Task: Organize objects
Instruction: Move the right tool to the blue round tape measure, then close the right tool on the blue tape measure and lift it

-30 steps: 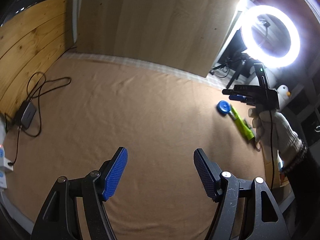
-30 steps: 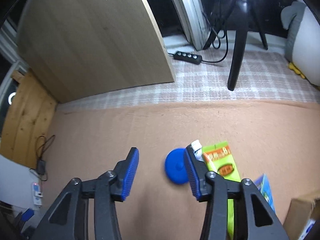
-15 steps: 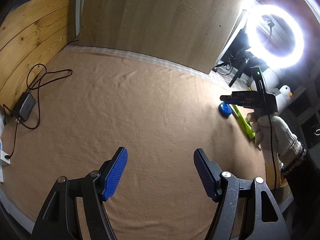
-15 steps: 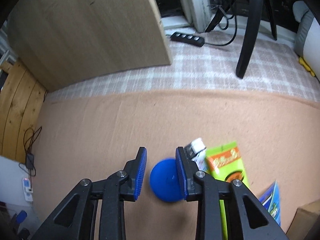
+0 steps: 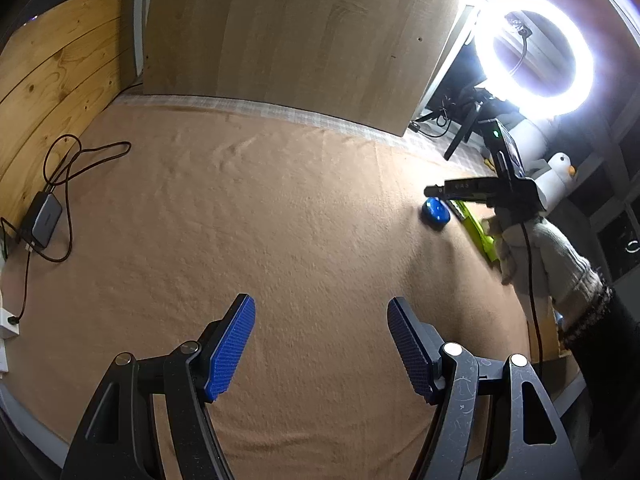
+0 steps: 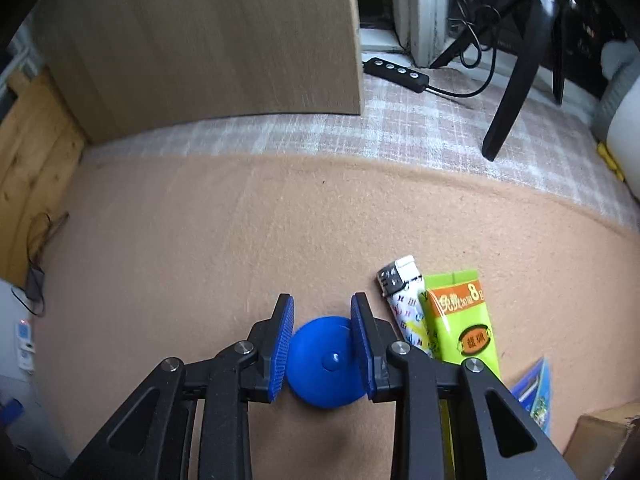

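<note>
The right tongs are pointing down at a round blue disc that is lying flat on the tan blanket. The disc is sitting right between the two blue pads. The pads are squeezing its sides, one on the left and one on the right, so the right tongs are gripping the disc. A small button is showing in the middle of the disc.

Just beside the disc, on its right, a small white lighter with little marks on it is lying on the blanket. Touching the lighter's right side is a green tube with an orange label. Farther right, near the picture's edge, a blue packet and the corner of a cardboard box are peeking in.

The left tongs are hanging over a bare part of the blanket, well apart from the disc. Their pads are standing wide apart with nothing between them.

From the left camera, a gloved hand is holding the right tool over the blue disc at the far right of the blanket. A bright ring light is shining behind it, and a toy duck is sitting near it. A black cable and a charger are lying at the left, next to a wooden board.
</note>
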`<state>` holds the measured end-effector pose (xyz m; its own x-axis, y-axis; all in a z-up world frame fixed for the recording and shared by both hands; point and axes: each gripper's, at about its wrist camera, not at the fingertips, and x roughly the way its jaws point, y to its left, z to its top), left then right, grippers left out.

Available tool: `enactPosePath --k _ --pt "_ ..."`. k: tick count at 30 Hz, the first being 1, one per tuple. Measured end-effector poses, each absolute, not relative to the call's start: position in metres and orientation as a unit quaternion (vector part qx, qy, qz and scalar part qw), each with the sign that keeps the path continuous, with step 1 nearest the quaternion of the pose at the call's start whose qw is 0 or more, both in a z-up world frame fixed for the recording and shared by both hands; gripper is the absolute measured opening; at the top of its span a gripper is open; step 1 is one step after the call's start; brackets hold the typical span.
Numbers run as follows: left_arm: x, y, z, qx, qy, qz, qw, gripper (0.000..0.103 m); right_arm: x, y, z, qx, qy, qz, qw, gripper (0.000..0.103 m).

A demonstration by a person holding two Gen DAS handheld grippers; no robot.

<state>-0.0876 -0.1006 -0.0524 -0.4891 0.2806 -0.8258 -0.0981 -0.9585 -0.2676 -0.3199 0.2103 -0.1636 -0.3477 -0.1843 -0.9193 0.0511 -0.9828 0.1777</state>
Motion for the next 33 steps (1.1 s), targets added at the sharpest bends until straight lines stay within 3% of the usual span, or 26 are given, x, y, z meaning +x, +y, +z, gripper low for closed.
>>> enactPosePath --k 15,17,19,33 --pt "-0.08 -0.098 -0.061 -0.497 -0.112 0.849 0.14 0.072 -0.207 0.197 -0.168 0.585 -0.086 -0.797 0.124 0.027" --pt "-0.08 -0.099 -0.063 -0.499 -0.114 0.848 0.139 0.072 -0.197 0.192 -0.163 0.562 -0.067 -0.816 0.115 0.035" --pt "-0.079 -0.102 -0.064 -0.499 -0.114 0.848 0.137 0.072 -0.194 0.187 -0.161 0.547 -0.047 -0.83 0.102 0.062" --pt "-0.072 -0.125 -0.06 -0.498 -0.117 0.851 0.119 0.072 -0.215 0.166 -0.176 0.527 -0.008 -0.849 0.049 0.062"
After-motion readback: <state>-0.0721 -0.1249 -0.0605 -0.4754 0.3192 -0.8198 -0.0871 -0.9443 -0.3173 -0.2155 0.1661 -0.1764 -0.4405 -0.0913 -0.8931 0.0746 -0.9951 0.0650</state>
